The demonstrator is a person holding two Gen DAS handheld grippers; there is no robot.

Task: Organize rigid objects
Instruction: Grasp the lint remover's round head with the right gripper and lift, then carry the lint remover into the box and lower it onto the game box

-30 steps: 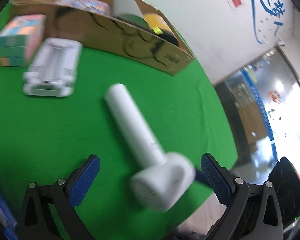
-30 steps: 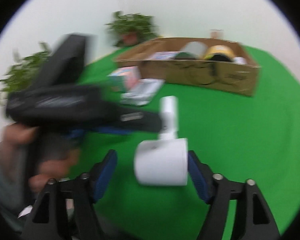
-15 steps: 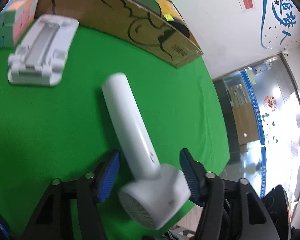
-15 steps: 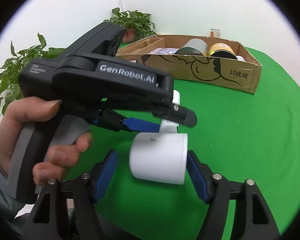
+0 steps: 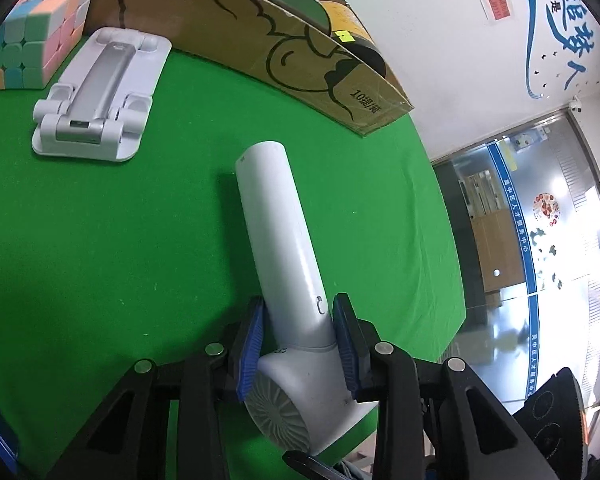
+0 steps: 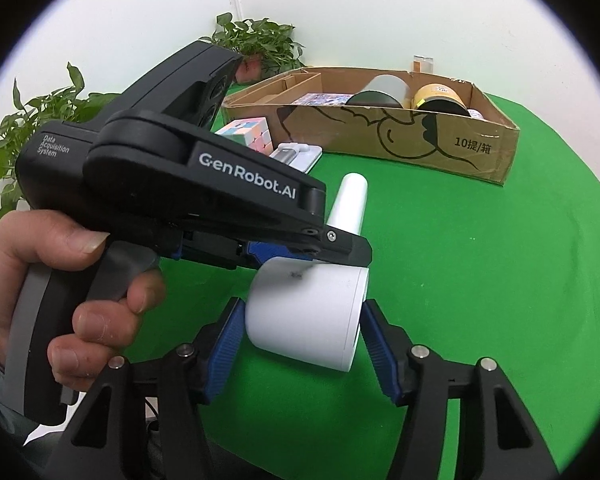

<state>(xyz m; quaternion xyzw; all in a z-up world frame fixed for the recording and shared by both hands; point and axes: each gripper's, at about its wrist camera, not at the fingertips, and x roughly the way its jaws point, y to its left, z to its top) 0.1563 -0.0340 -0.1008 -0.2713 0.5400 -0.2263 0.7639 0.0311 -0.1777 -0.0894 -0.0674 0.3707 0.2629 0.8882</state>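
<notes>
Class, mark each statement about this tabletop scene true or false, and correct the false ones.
1. The left tongs grip the white hair dryer at its handle. True.
2. The puzzle cube lies inside the cardboard box. False: it sits on the green cloth outside the box.
3. The right tongs are clamped on the phone stand. False: they are open around the dryer's barrel.
4. Potted plants stand behind the table. True.
</notes>
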